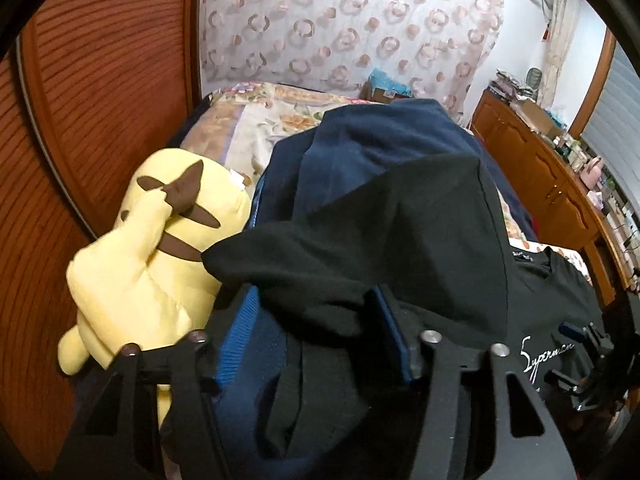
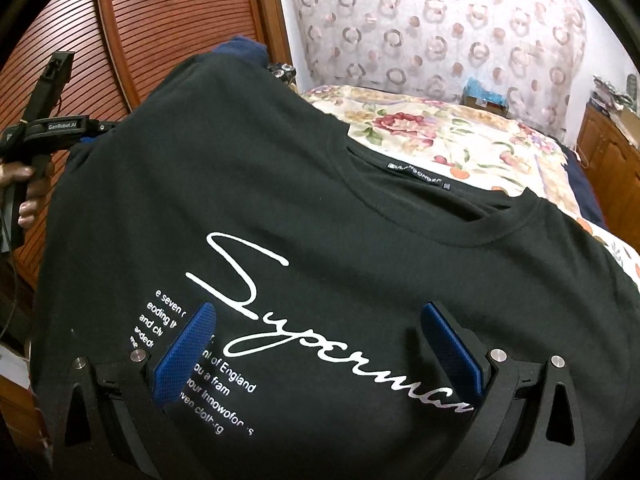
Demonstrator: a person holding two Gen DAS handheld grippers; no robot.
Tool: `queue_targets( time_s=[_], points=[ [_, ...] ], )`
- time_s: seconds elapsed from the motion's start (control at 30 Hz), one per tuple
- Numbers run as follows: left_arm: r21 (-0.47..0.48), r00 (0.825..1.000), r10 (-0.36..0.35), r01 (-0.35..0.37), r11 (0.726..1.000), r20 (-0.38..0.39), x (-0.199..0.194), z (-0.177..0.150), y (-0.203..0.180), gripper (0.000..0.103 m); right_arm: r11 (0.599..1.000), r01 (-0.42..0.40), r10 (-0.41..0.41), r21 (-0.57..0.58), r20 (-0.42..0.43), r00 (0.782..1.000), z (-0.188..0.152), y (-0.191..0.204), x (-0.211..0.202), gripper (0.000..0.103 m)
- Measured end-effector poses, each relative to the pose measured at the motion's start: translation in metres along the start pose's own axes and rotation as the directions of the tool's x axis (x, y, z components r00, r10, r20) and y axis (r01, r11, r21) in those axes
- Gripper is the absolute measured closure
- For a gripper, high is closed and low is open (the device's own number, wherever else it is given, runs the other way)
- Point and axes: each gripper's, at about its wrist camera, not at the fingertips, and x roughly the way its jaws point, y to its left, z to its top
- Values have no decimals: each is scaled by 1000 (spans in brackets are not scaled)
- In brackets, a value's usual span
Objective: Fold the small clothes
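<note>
A black T-shirt (image 2: 280, 160) with a white script print lies spread on the bed, collar toward the far side. Its sleeve (image 1: 360, 232) is bunched and draped across my left gripper (image 1: 316, 340), between the blue pads. The jaws stand half closed, and the left pad's inner face still shows beside the cloth. My right gripper (image 2: 320, 344) hovers wide open over the chest print, with a pad on either side of the lettering and nothing pinched. It also shows at the right edge of the left wrist view, as the right gripper (image 1: 588, 364). A hand (image 2: 28, 196) holds the left gripper's handle (image 2: 52, 124).
A yellow plush toy (image 1: 160, 248) lies left of the shirt against the slatted wooden panel (image 1: 80, 120). Navy clothes (image 1: 380, 140) are heaped behind the sleeve. The floral bedsheet (image 2: 460, 132) stretches beyond the collar. A cluttered wooden dresser (image 1: 540, 168) runs along the right.
</note>
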Motion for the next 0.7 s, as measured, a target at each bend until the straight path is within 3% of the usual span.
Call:
queue_targets(
  time_s=[0.07, 0.17, 0.47, 0.57, 0.7],
  points=[
    [14, 1000, 4, -4, 1000, 18, -5, 0, -3, 80, 1000, -3, 3, -1, 1, 1000, 1, 2, 1, 1],
    [38, 999, 12, -14, 999, 45, -15, 1, -6, 92, 1000, -11, 11, -3, 16, 1000, 1, -2, -5, 1],
    [149, 980, 14, -44, 988, 197, -70, 13, -43, 93, 1000, -9, 9, 7, 70, 998, -10, -6, -20, 1],
    [188, 977, 23, -64, 980, 211, -74, 20, -56, 93, 1000, -7, 6, 13, 82, 997, -14, -7, -25, 1],
    [207, 978, 93, -132, 969, 189, -65, 24, -55, 93, 1000, -7, 5, 28, 93, 996, -19, -7, -31, 1]
  ],
)
